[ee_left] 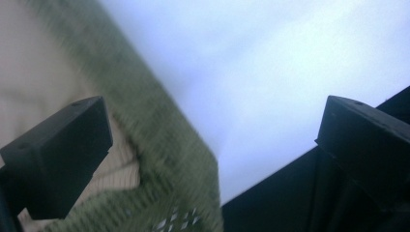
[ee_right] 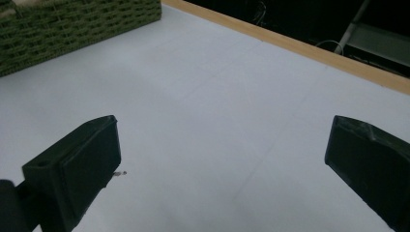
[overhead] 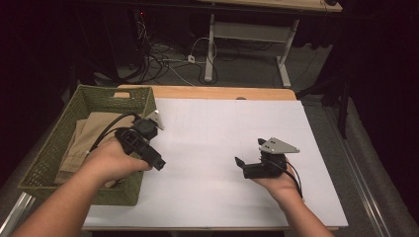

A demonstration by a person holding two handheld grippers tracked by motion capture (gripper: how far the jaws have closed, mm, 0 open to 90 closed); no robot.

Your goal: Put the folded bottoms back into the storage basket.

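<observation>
A green woven basket [overhead: 54, 148] stands at the table's left edge, and folded tan cloth [overhead: 88, 136] lies inside it. My left gripper [overhead: 159, 164] hovers over the basket's right rim [ee_left: 159, 140], tilted down; its jaws stand wide apart with nothing between them. My right gripper [overhead: 238, 161] is held low over the white sheet [overhead: 217, 143] right of centre, open and empty, pointing left. In the right gripper view the basket [ee_right: 72, 29] sits far off at the upper left, beyond bare white sheet [ee_right: 217, 121].
The wooden table edge [overhead: 207, 92] runs along the back of the sheet. Behind it on the floor are tangled cables [overhead: 158, 59] and a white desk frame [overhead: 247, 44]. A metal rail [overhead: 15, 215] lies at the lower left.
</observation>
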